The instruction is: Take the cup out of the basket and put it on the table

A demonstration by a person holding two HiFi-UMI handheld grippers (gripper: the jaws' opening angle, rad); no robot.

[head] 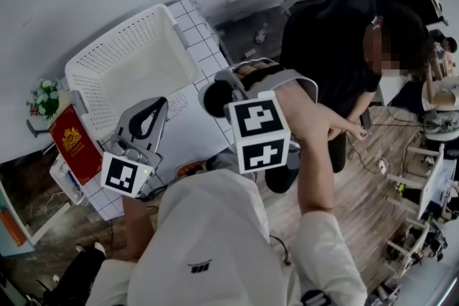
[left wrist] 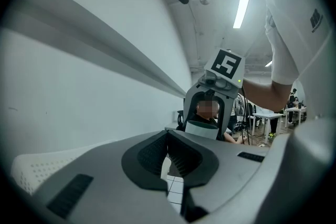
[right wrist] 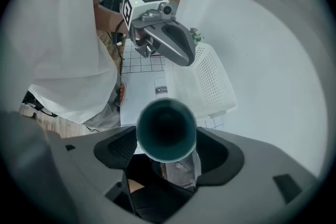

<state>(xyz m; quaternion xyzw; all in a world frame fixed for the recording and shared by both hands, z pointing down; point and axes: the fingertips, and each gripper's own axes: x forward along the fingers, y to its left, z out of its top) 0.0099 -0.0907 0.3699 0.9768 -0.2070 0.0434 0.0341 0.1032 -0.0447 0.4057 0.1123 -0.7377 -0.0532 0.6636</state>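
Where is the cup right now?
In the right gripper view, the cup sits clamped in the right gripper, above the table, beside the white basket.

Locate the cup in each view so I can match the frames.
Head view: cup at centre, dark mouth up, below-right of the basket.
Left gripper view: cup right of centre, held in the right gripper.
Right gripper view: cup at centre, mouth towards the camera, clamped between the jaws.
Shared landmark: the basket, lower left in the left gripper view, right of centre in the right gripper view.
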